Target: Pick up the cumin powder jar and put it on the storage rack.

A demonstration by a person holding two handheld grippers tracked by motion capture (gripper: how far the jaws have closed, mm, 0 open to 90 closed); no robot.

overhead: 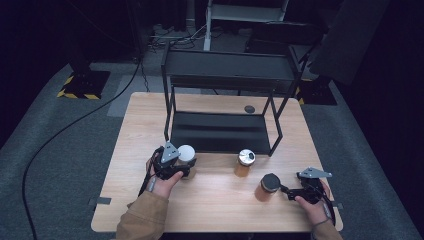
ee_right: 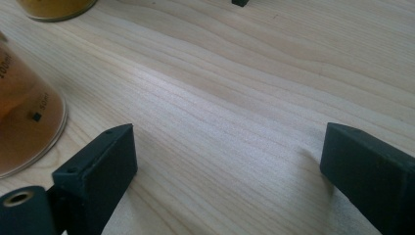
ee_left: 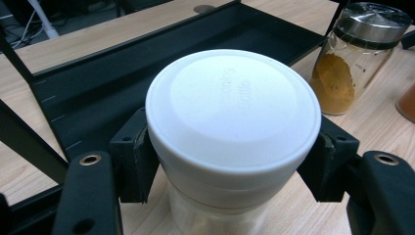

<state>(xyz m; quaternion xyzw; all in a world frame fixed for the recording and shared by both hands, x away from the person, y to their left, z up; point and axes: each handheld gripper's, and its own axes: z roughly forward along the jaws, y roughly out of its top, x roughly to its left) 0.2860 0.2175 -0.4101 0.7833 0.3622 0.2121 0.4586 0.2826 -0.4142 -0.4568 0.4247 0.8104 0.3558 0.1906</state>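
Left gripper view shows the left gripper (ee_left: 230, 169) clamped just under the smooth white lid of a jar (ee_left: 230, 127) mid-frame, likely light yet slippery and breakable, while the right gripper (ee_right: 230, 166) gapes empty.

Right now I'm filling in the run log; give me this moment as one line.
left gripper: shut on white-lidded jar | right gripper: open, nothing between jaws, near dark-lidded jar | steel-lidded jar: standing before rack
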